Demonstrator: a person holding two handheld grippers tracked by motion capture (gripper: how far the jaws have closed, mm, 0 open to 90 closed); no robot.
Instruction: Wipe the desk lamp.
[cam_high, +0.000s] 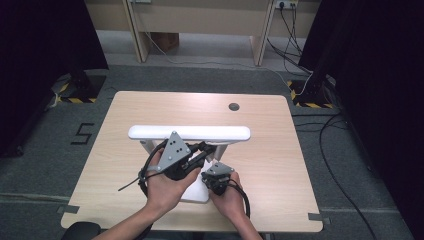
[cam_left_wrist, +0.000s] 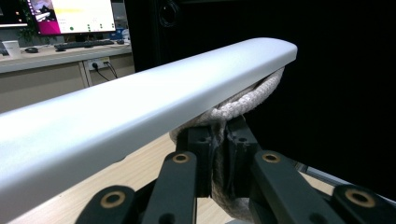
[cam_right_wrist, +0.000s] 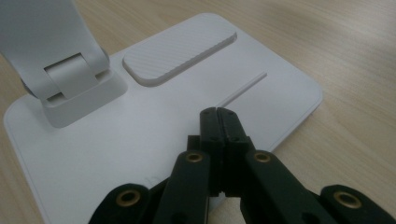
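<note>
Left tool (cam_high: 202, 150) is closed narrow on a white rope (cam_left_wrist: 243, 100); in the left gripper view I see the rope squeezed between its two black jaws, and it goes up from them and passes just under the long white bar (cam_left_wrist: 140, 102), touching the lower side of the bar toward its far end. In the high view this tool sits near the middle of the counter (cam_high: 270, 165), below the bar, and it points toward about 2 o'clock, with my left hand (cam_high: 162, 187) around its body and the grey three-cornered plate on top.

Right tool (cam_right_wrist: 218, 112) has its jaws fully together with nothing between them. In the right gripper view the tips rest on, or just above, the flat white base plate (cam_right_wrist: 116, 149); I cannot tell if they really touch it. From the tips, a ribbed white pad (cam_right_wrist: 180, 51) lies at about 11 o'clock on the plate, a thin groove runs at about 1 o'clock, and the hinged foot of the stand (cam_right_wrist: 70, 79) is at about 10 o'clock. In the high view the right tool is just beside the left one, at about 4 o'clock from it, held in my right hand (cam_high: 230, 197).

The bar stands across the counter from 9 o'clock to 3 o'clock, raised over the base plate.
</note>
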